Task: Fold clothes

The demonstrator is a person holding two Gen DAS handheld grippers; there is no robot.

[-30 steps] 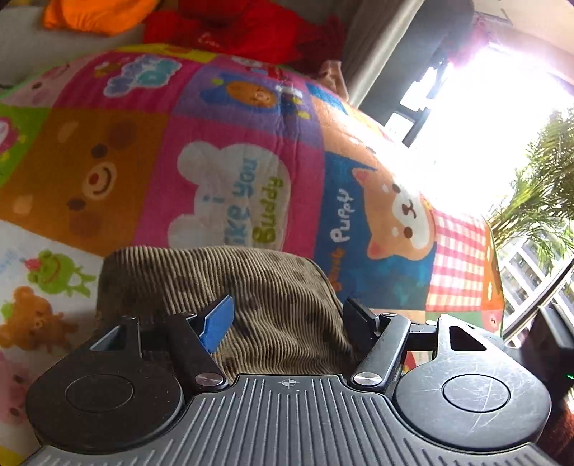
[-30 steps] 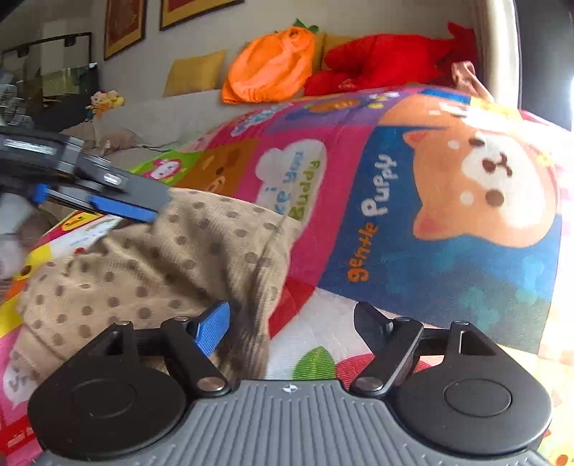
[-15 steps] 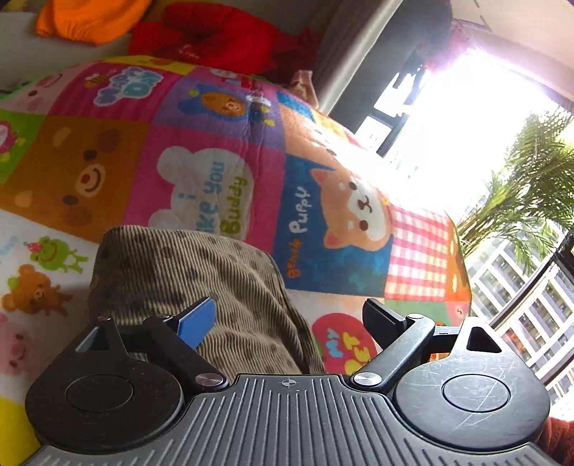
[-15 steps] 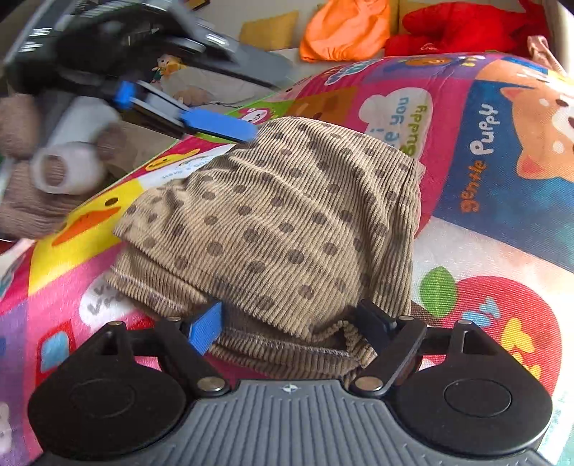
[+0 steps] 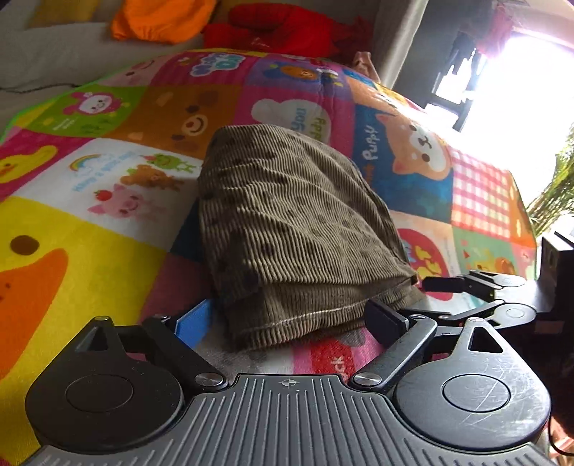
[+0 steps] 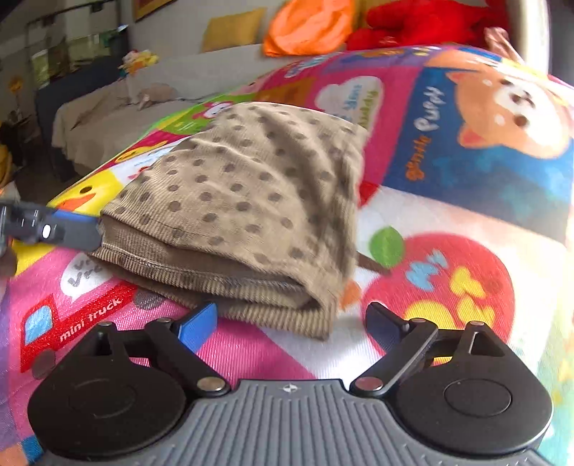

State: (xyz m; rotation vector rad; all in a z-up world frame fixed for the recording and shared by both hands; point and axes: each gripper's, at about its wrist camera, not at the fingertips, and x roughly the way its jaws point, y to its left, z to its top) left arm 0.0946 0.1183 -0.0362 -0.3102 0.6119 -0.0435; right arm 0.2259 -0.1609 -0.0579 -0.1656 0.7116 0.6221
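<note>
**Both claws spread at the near hem of a folded corduroy garment**

Bright daylight from a window washes the right side of the left wrist view, and a patchwork cartoon play mat (image 5: 107,200) fills the rest, with an orange cushion (image 5: 158,18) and a red plush toy (image 5: 287,28) at its far end. A brown dotted corduroy garment (image 5: 287,222) lies folded on the mat, its long axis running away from the camera and its stacked hems facing it. The left claw (image 5: 288,322) has just been opening and now stands spread wide. The blue pad sits just left of the hem corner and the black pad at the right hem corner, so the near edge lies between them, though neither appears to press it. The right claw (image 5: 462,283) shows at the right edge, just beside the garment's near right corner.

From the right wrist view the same garment (image 6: 244,193) sits ahead and slightly left on the mat (image 6: 448,286), layers showing at the near edge, fold rounded on the right. The right claw (image 6: 290,329) has also just been opening and is spread, with the bundle's near right corner lying just beyond the gap and nothing pinched. The left claw's blue finger (image 6: 77,217) touches or nearly touches the far left corner; I cannot tell which. Both claws are about equally near. Any further fold would probably run across the long axis, starting from this near hem.
</note>
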